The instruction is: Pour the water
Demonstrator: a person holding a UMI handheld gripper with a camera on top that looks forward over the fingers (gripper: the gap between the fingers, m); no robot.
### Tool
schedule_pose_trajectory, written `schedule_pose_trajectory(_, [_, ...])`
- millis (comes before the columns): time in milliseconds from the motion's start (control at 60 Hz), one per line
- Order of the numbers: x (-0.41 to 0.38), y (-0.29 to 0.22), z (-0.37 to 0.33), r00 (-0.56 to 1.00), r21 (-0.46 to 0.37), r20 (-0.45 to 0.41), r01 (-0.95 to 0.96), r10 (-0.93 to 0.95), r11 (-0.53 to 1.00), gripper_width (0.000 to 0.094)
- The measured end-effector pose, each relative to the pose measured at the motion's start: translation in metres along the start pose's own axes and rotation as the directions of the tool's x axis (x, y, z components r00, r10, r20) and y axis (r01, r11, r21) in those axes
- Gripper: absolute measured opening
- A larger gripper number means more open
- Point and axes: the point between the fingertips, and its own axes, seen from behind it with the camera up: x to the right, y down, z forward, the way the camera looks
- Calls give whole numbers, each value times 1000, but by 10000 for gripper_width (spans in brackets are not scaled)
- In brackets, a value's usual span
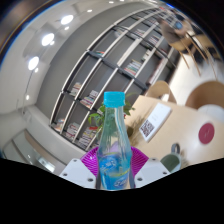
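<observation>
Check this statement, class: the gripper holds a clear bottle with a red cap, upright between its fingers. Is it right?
Not quite: the cap is blue, not red, as the gripper view shows. The clear bottle does stand upright between the fingers of the gripper.

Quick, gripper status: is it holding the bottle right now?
Gripper: closed on the water bottle, blue cap on, lifted and held at a tilt between both fingers.

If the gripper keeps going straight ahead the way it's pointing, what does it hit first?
The bottle: it already stands between the gripper's fingers, which seem pressed on it. Beyond looks open, though depth is unclear.
</observation>
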Motion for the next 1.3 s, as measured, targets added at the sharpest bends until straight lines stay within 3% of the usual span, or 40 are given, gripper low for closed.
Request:
schedule_pose_trajectory(200, [34, -71, -14, 786, 48, -126, 614, -605, 788, 407])
schedule_pose_trajectory(333, [95, -97, -14, 575, -15, -221, 806, -788, 592, 428])
schedule_pose_trajectory(550, [166, -124, -21, 529, -97, -272, 816, -804, 570, 430])
schedule_pose_trajectory(783, [234, -105, -14, 528, -174, -306, 787, -792, 592, 429])
schedule_pose_trajectory(883, [260, -87, -10, 547, -188, -301, 769, -781, 611, 434])
schedule_pose_trajectory(1067, [259, -90, -22, 547, -131, -312, 785, -777, 605, 436])
schedule_pose_trajectory(1200, [260, -85, -15, 529, -133, -328, 794, -782, 593, 537])
schedule_pose_trajectory(1300, [278, -75, -24, 507, -235, -332, 772, -796, 590, 641])
